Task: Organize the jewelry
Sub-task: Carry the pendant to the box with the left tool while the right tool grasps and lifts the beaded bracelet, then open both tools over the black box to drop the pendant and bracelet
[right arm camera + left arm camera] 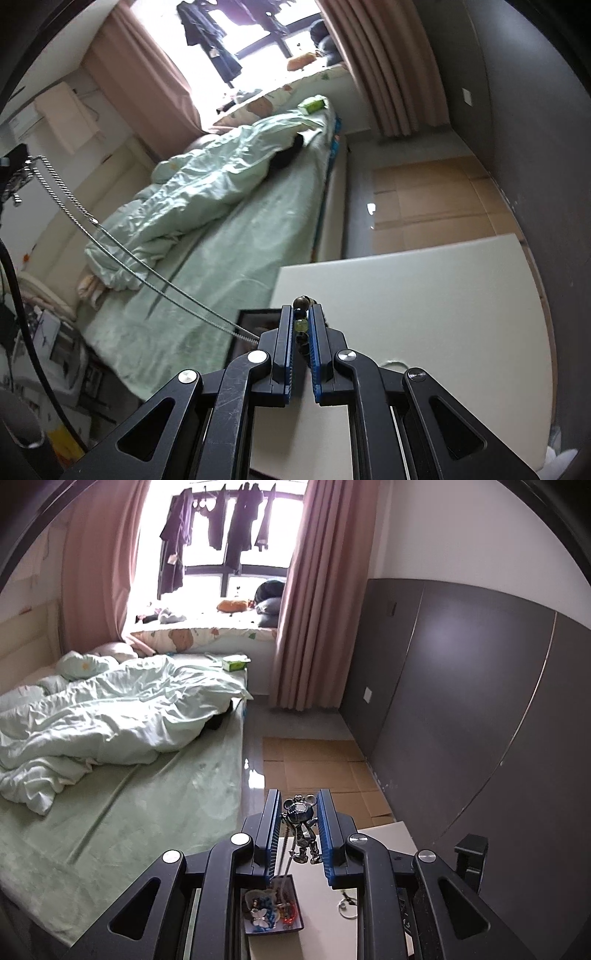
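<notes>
In the left wrist view my left gripper is shut on a silver mouse-shaped pendant, and its chain hangs down toward a dark tray filled with beads and trinkets on the white table. In the right wrist view my right gripper is shut on a string of dark and green beads. A silver chain stretches taut from the upper left down to the left side of that gripper. The dark tray shows partly behind the fingers.
A small metal ring lies on the table right of the tray. A bed with a pale green quilt stands left of the table. Cardboard sheets cover the floor ahead, and a dark wall panel runs along the right.
</notes>
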{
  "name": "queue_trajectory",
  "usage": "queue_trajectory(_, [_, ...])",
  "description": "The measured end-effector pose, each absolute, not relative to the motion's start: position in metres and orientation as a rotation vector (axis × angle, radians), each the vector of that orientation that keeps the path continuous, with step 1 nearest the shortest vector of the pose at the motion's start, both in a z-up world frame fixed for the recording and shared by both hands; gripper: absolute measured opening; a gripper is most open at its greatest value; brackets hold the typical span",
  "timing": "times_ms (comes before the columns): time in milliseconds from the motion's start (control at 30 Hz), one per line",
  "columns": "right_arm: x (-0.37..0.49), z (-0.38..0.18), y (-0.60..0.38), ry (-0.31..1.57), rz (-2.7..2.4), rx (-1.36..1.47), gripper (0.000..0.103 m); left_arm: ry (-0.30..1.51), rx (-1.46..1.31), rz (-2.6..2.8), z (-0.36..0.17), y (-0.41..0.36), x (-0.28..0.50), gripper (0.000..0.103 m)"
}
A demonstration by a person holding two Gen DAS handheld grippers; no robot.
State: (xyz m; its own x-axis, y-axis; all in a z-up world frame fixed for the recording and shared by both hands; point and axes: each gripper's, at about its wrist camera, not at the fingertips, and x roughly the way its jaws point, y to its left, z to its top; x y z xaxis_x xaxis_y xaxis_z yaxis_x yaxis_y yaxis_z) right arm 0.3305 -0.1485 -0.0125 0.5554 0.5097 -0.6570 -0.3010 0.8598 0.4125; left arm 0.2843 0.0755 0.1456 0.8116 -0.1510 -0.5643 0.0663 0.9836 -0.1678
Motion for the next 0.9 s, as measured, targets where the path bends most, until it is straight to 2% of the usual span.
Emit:
queue_trajectory(100, [0.326, -0.004, -0.135, 0.843, 0.499, 0.253, 0.009, 0.637, -0.156, -0.116, 0.134, 0.082, 0.287, 0.020])
queue_trajectory(133, [0.325, -0.003, -0.131, 0.841, 0.505, 0.250, 0.009, 0.645, -0.159, -0.115, 0.131, 0.083, 0.288, 0.015])
queue_trajectory(533, [0.324, -0.020, -0.097, 0.875, 0.546, 0.237, 0.009, 0.778, -0.219, -0.130, 0.063, 0.095, 0.307, 0.015])
queue_trajectory(900, [0.332, -0.048, -0.093, 0.905, 0.575, 0.276, 0.009, 0.938, -0.292, -0.163, -0.028, 0.091, 0.326, 0.016])
